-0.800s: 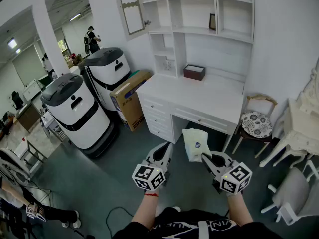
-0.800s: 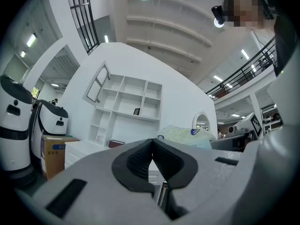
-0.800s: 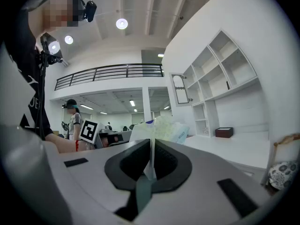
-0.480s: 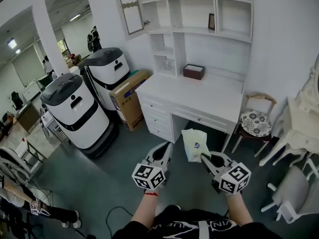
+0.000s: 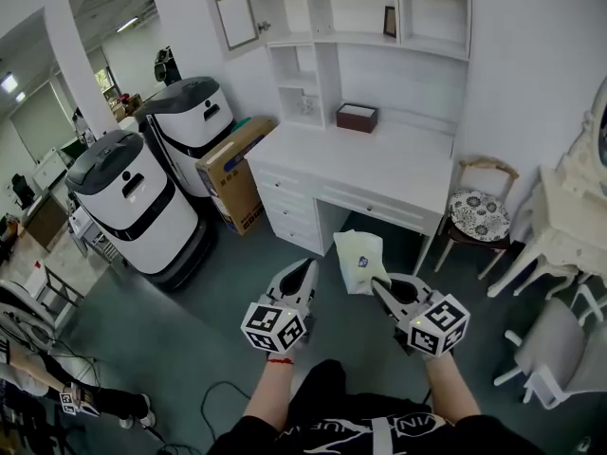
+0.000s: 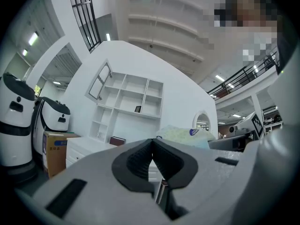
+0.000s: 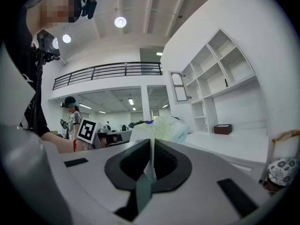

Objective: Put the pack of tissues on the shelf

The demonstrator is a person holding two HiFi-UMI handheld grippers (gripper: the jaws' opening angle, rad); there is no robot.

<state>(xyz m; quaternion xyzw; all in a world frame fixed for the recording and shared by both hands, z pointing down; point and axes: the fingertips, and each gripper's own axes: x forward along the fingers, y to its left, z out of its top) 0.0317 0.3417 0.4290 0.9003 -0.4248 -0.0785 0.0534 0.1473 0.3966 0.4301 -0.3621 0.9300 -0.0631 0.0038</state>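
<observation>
**You held the tissues out in front of the shelf**
With both forearms stretched forward, your right gripper (image 5: pixel 377 284) had its jaws pinched on the pack of tissues (image 5: pixel 360 260), well short of the shelf (image 5: pixel 372 38). Your left gripper (image 5: pixel 304 266) had its jaws closed, empty.

Box (image 5: pixel 356 118) on desk (image 5: pixel 384 167) (below shelf (image 5: pixel 327 38))
</observation>
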